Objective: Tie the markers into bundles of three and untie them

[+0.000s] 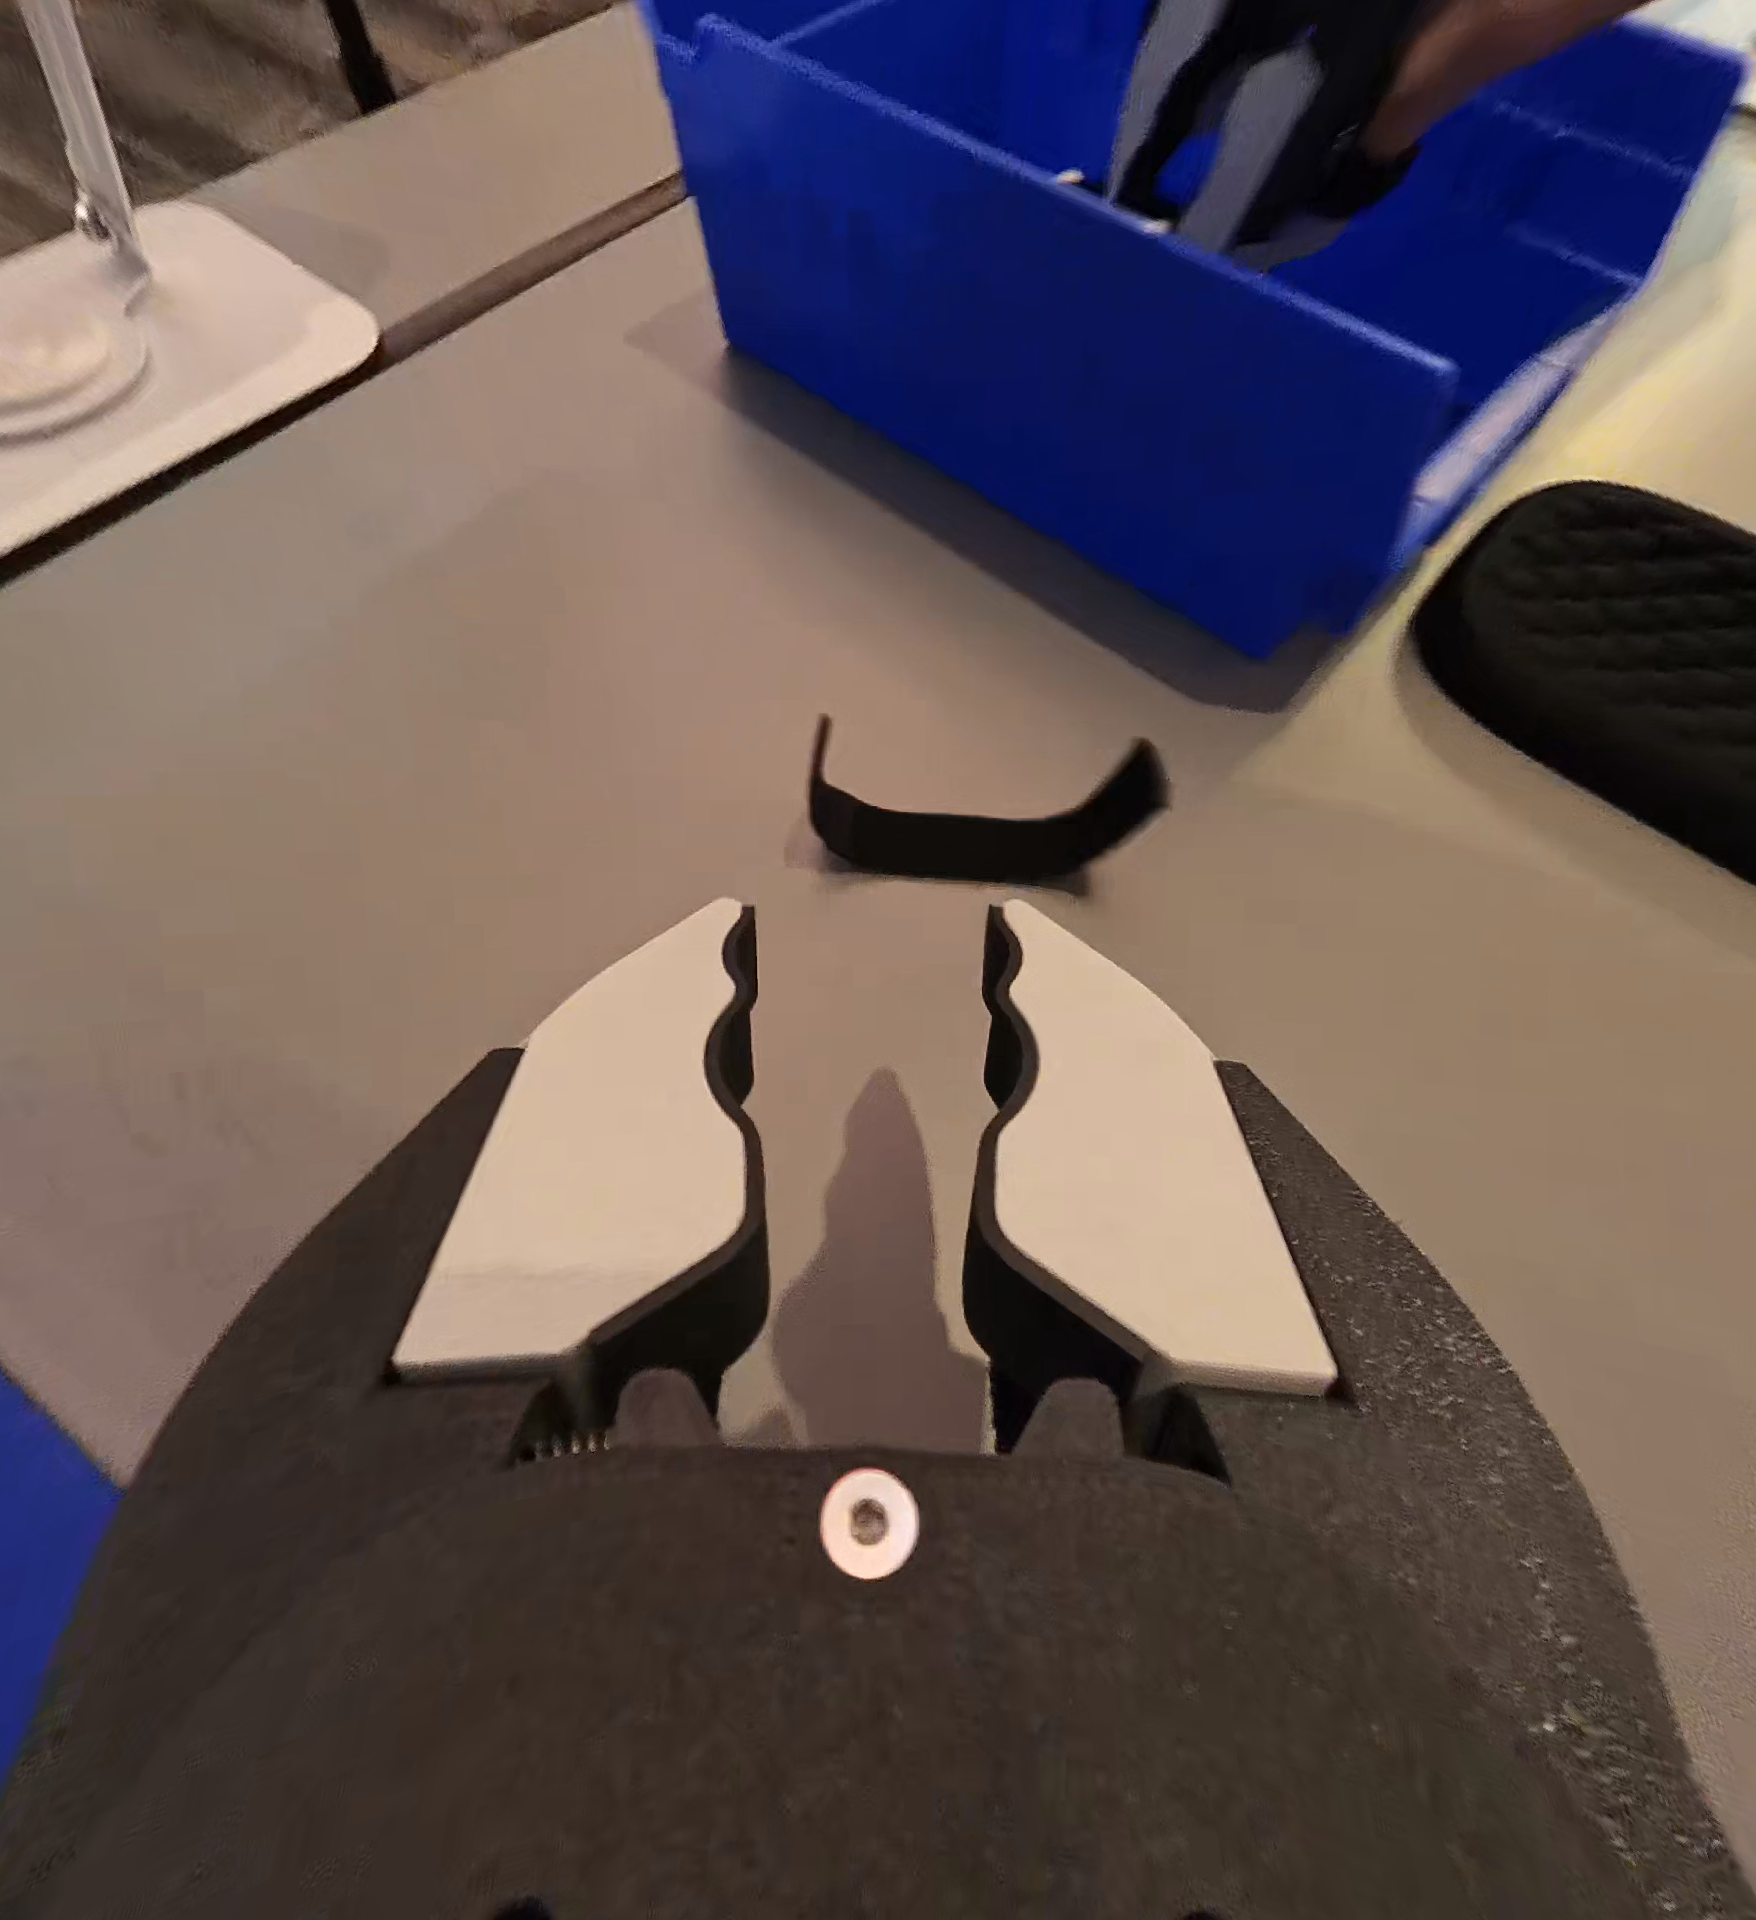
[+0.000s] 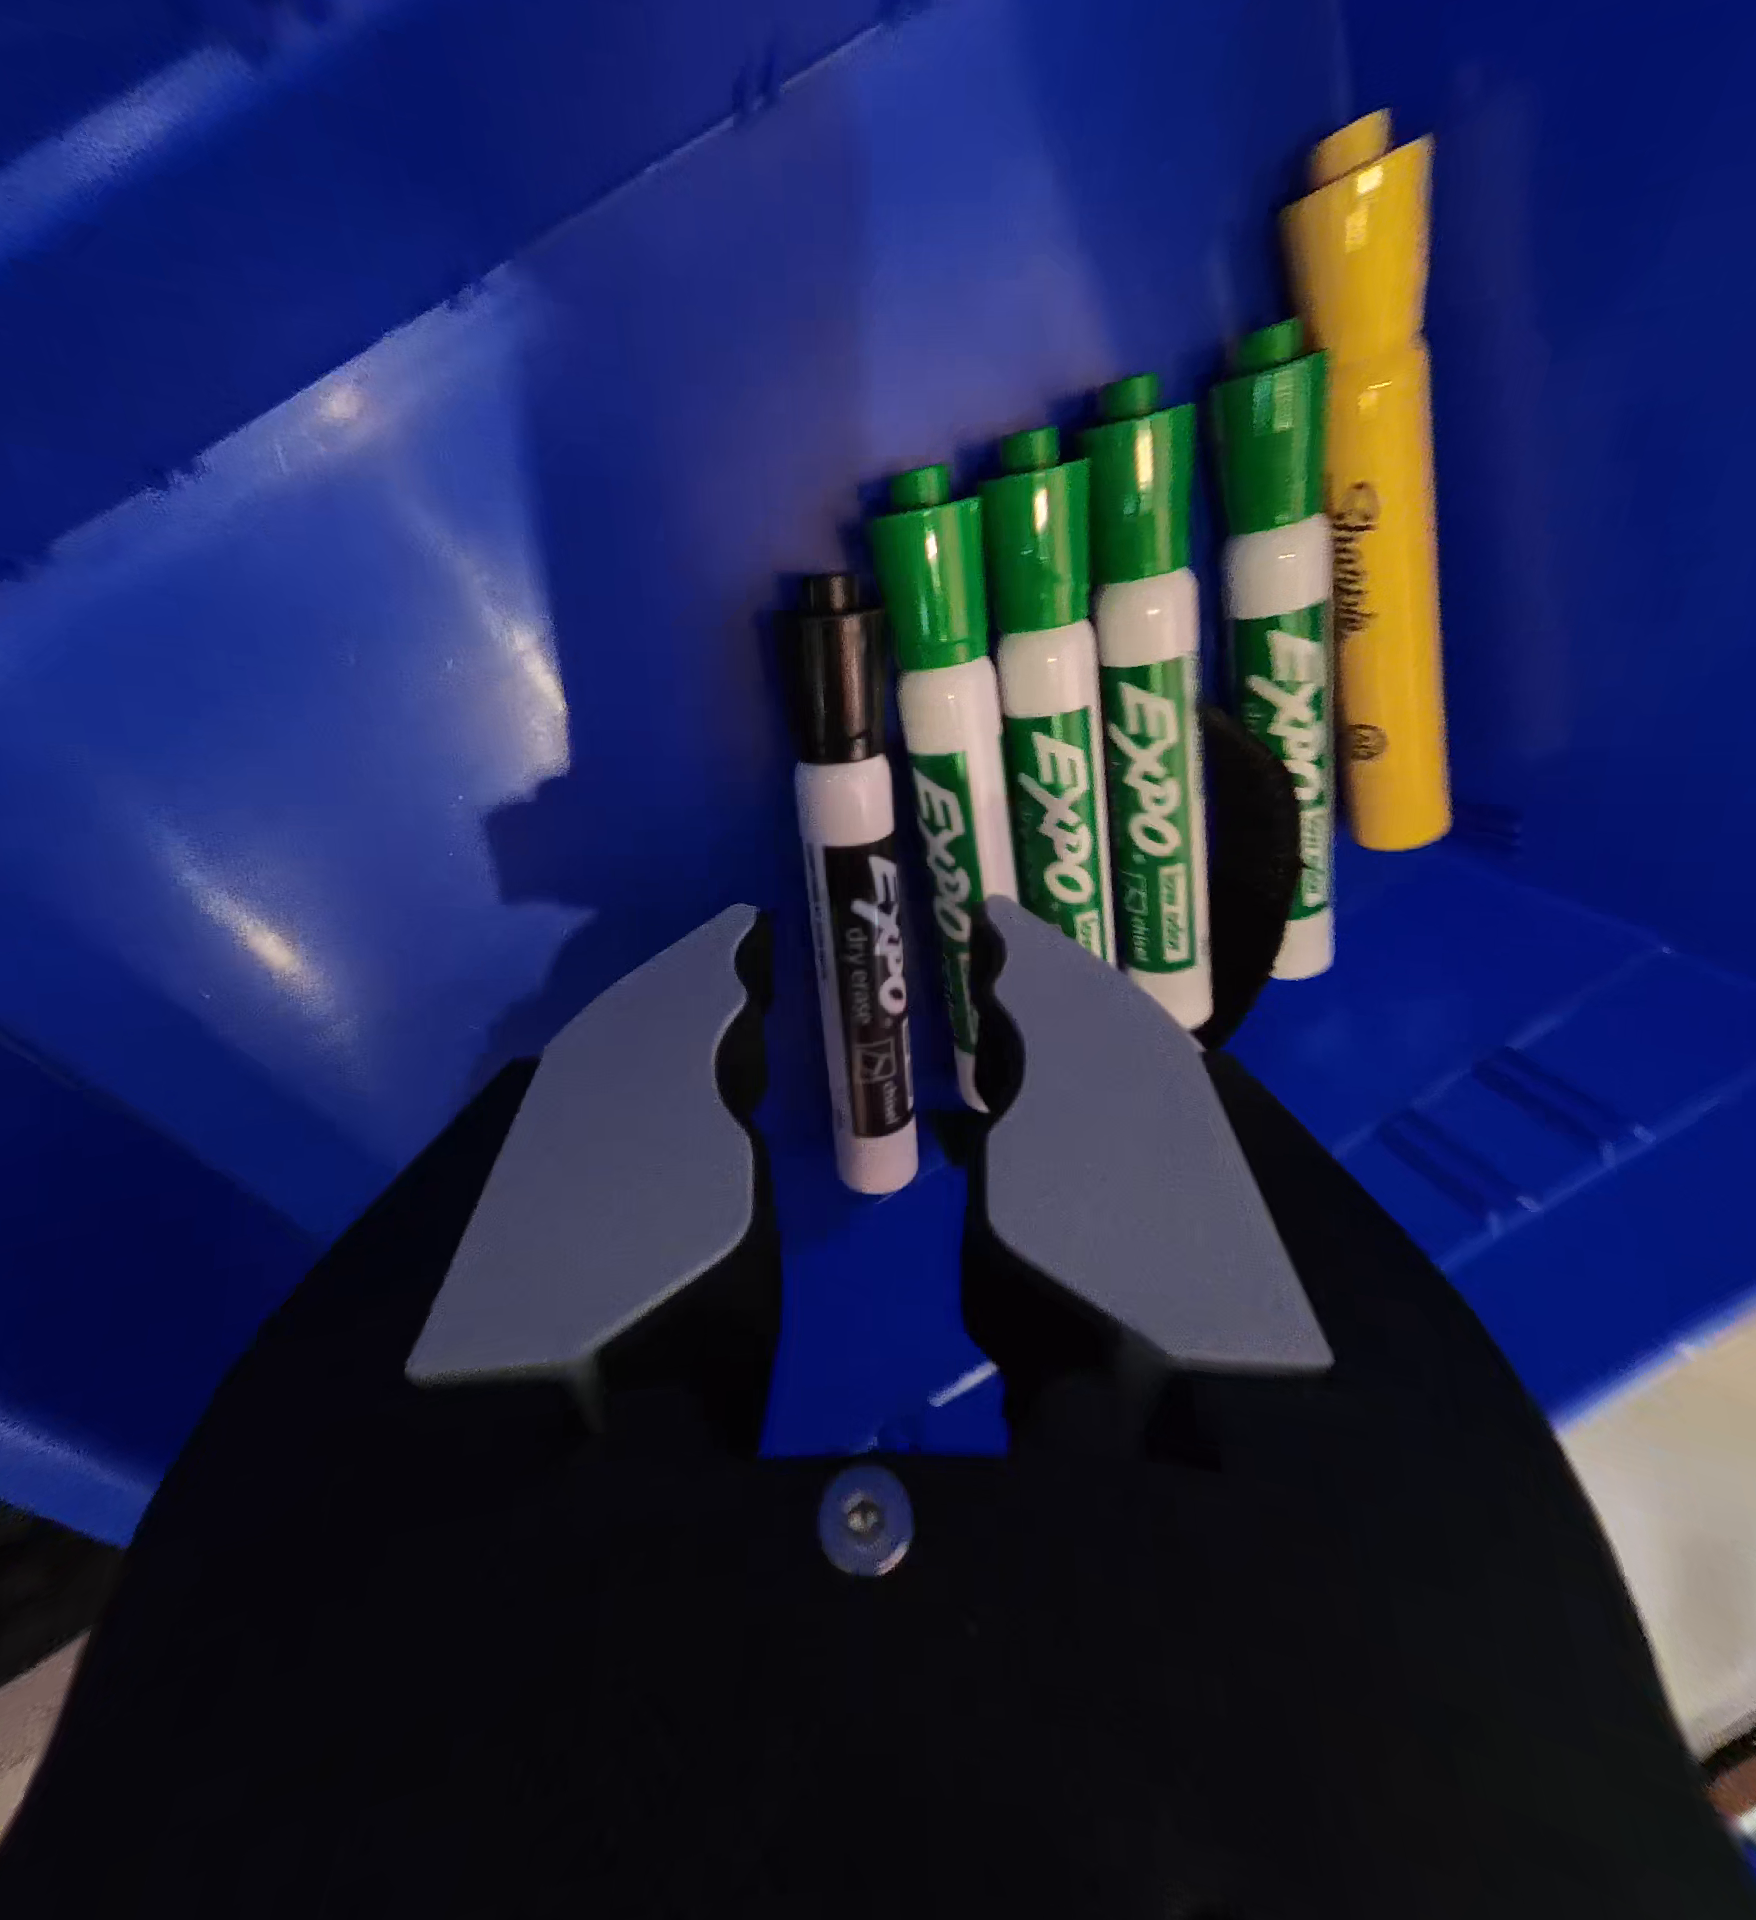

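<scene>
Now my left gripper (image 1: 869, 914) hovers, jaws apart, near a curled black strap (image 1: 967, 826) on the grey bench (image 1: 438, 727); my right gripper (image 2: 869, 920), jaws apart, straddles a black-capped white marker (image 2: 853, 935) inside the blue plastic bin (image 2: 334, 520), beside green-capped markers (image 2: 1045, 675).

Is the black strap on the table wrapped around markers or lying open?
Lying open. The black strap rests alone on the grey table, ends curling up, nothing inside it.

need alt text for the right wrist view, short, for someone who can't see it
The open right tongs reach into a blue bin, their tips either side of a black-capped marker. It lies at the left of a row with four green-capped markers and a yellow marker. A black strap shows between two green ones.
</scene>
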The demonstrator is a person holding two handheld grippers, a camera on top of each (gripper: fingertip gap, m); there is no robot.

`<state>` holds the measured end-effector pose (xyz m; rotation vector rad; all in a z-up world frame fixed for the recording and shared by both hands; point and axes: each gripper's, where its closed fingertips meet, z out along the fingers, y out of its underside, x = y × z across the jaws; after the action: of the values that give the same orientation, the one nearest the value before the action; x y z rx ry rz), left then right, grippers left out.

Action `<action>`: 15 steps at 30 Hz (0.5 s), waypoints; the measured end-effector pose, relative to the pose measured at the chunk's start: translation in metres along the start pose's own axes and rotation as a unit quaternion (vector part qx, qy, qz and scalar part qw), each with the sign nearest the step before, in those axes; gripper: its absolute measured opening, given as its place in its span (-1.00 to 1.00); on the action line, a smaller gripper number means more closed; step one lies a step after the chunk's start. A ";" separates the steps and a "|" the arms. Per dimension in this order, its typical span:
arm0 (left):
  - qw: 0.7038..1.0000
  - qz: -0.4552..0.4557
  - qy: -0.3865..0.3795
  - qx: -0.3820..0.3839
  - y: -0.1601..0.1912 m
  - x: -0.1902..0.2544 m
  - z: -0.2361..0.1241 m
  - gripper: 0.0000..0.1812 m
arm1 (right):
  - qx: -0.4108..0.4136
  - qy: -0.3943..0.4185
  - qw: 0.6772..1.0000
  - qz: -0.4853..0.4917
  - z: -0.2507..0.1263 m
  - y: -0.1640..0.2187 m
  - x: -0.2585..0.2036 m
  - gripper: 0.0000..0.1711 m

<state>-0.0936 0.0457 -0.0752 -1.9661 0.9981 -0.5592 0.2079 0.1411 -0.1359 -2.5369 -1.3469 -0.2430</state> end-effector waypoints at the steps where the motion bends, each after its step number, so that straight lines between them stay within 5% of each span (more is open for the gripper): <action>1: 1.000 -0.013 0.000 -0.004 0.000 -0.007 0.013 -0.54 | 0.023 0.009 1.000 0.008 -0.008 -0.004 0.001 -0.52; 10: 0.994 -0.041 0.076 -0.064 0.005 -0.010 0.092 -0.70 | 0.263 0.076 0.959 0.072 -0.114 -0.020 -0.035 -0.55; 12: 0.993 -0.022 0.065 -0.097 0.017 -0.013 0.100 -0.98 | 0.275 0.071 0.955 0.080 -0.119 -0.015 -0.051 -0.55; 15: 0.994 -0.024 0.072 -0.075 0.008 -0.009 0.098 -0.99 | 0.232 0.146 0.959 0.069 -0.126 -0.003 -0.054 -0.55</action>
<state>-0.0351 0.0974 -0.1353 -2.1108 1.1107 -0.6777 0.1723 0.0616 -0.0299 -2.0920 -0.9740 -0.2316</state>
